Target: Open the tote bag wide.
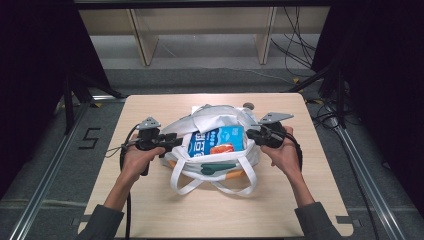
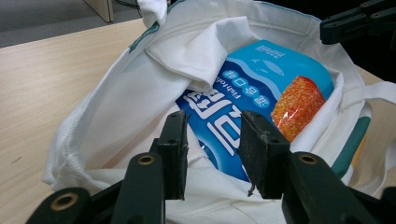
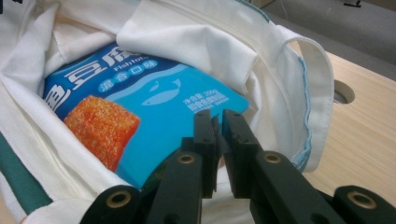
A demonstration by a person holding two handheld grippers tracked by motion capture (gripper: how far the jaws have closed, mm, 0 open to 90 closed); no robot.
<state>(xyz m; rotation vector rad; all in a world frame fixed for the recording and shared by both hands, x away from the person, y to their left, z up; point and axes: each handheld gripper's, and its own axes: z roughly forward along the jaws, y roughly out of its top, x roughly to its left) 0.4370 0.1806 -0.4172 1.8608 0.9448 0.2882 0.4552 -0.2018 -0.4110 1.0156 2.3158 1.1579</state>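
Wood table (image 1: pixel 150 210), dark room, bag (image 1: pixel 220 170) between left gripper (image 2: pixel 215 154), jaws apart, and right gripper (image 3: pixel 219 149), nearly together on nothing, pack (image 3: pixel 163 98) half hidden.

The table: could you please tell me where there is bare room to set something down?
Free: the near table strip between the forearms, below the bag handles, and both far corners. Crowded: the middle, where both grippers flank the bag.

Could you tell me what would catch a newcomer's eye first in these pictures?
A white tote bag lies mid-table, its mouth open on a bright blue snack packet with an orange square printed on it. The left gripper and the right gripper flank the bag's mouth.
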